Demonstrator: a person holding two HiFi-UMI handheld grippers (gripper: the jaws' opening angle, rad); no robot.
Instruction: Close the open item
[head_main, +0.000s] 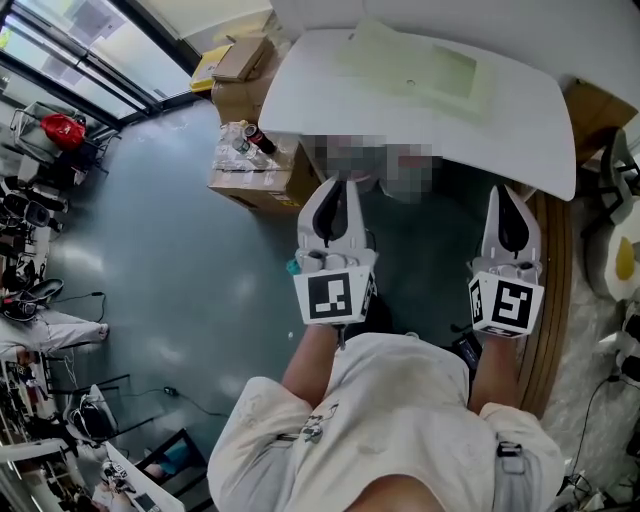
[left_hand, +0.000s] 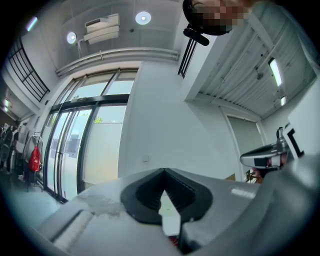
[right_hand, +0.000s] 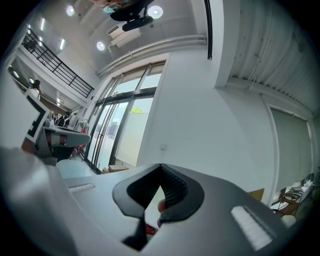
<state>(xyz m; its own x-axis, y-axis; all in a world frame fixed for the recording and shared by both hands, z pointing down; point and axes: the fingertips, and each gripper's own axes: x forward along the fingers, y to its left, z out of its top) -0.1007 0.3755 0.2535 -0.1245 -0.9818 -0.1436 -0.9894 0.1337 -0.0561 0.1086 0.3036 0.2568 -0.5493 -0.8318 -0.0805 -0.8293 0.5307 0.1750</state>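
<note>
My left gripper (head_main: 338, 190) is clenched on nothing. In the left gripper view its black ribbed fingers (left_hand: 145, 192) meet at the tips, and only a narrow slit below them lets the pale scene behind show through. My right gripper (head_main: 510, 195) is the same: its fingers (right_hand: 175, 192) are pressed tip to tip and hold nothing. A small pinkish patch and a bit of red show through the slit under those tips, too blurred for me to name.

In the head view I hold the two grippers side by side and well apart, each with its marker cube (head_main: 333, 295) toward my body. Both point at the near edge of the white tabletop (head_main: 520, 110). The right tips reach about to that edge and the left tips stop short of it, above the dark floor (head_main: 160, 250). Neither gripper touches anything.

A pale green sheet (head_main: 410, 65) lies flat on the tabletop, toward its far edge. A cardboard box (head_main: 255, 180) stands on the floor by the tabletop's near-left corner, with bottles (head_main: 250, 140) on top, near my left fingertips.

I cannot tell from any view which of these is the open item.

Both gripper views look past the tips at a white wall (left_hand: 165, 125) and tall glass doors (left_hand: 85, 145).
</note>
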